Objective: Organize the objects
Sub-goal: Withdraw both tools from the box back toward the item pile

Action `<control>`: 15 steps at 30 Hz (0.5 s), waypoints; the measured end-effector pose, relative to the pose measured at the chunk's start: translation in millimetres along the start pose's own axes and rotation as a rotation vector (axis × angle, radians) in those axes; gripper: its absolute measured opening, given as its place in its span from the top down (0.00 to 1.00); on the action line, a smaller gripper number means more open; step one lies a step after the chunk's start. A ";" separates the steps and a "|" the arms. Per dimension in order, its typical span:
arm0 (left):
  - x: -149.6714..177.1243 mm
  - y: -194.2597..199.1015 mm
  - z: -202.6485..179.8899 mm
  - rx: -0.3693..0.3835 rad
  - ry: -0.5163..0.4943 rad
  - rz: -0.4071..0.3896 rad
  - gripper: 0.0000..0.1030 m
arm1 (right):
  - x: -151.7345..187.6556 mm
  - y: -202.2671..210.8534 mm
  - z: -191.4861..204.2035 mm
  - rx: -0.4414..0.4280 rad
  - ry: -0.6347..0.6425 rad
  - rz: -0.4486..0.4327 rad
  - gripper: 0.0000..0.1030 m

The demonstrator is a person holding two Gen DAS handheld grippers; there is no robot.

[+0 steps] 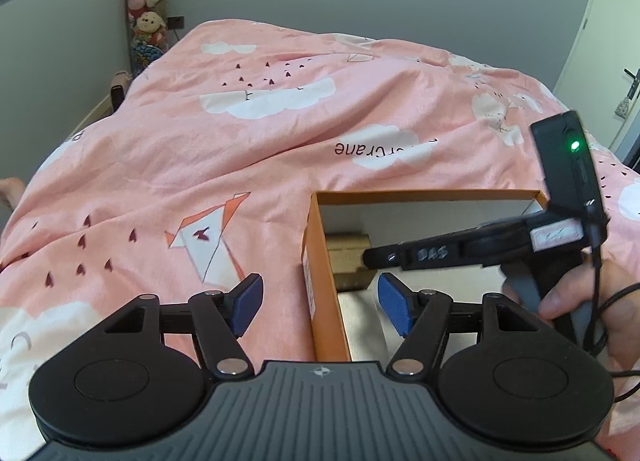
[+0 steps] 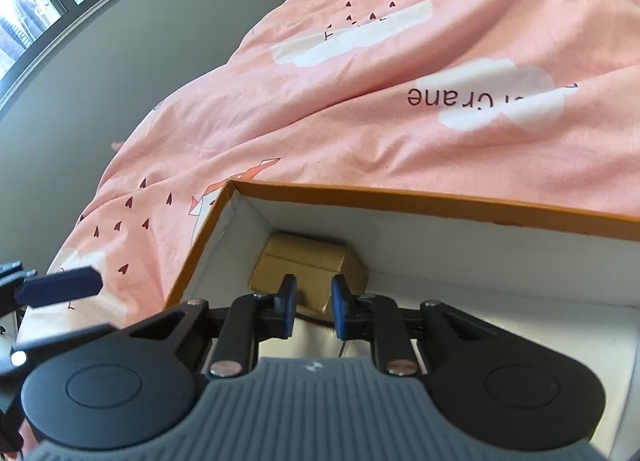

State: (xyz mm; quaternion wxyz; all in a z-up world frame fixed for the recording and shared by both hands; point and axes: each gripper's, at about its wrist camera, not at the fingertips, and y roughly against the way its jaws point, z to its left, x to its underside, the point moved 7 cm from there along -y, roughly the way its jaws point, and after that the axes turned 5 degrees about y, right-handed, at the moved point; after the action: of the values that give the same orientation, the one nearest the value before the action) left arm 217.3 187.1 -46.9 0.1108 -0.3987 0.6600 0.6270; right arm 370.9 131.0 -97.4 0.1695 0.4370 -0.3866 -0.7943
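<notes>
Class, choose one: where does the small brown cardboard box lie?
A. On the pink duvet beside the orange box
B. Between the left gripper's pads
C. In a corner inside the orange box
C: the small brown cardboard box sits in a corner within the white inner walls of the orange box.

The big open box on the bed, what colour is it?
The box is orange outside and white inside, clearest in the right wrist view.

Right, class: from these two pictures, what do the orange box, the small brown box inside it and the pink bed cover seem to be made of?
Orange box: likely cardboard, matte orange outside, white inside; thin stiff walls with crisp folded corners.
Small brown box: plain kraft-type cardboard, dull tan, with a visible flap seam.
Pink bed cover: soft woven fabric, probably cotton, matte and printed; it creases and drapes.
</notes>
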 end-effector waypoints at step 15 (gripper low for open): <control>85.3 66.6 -43.4 0.139 -0.009 0.038 0.18 | 92.4 151.0 31.2 0.067 0.076 -0.185 0.47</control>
State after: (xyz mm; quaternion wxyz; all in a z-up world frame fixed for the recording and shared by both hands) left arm 132.2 107.4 -44.6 0.1294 -0.3745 0.7089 0.5835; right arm 283.0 -7.8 -24.4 0.0951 0.5061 -0.3641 -0.7760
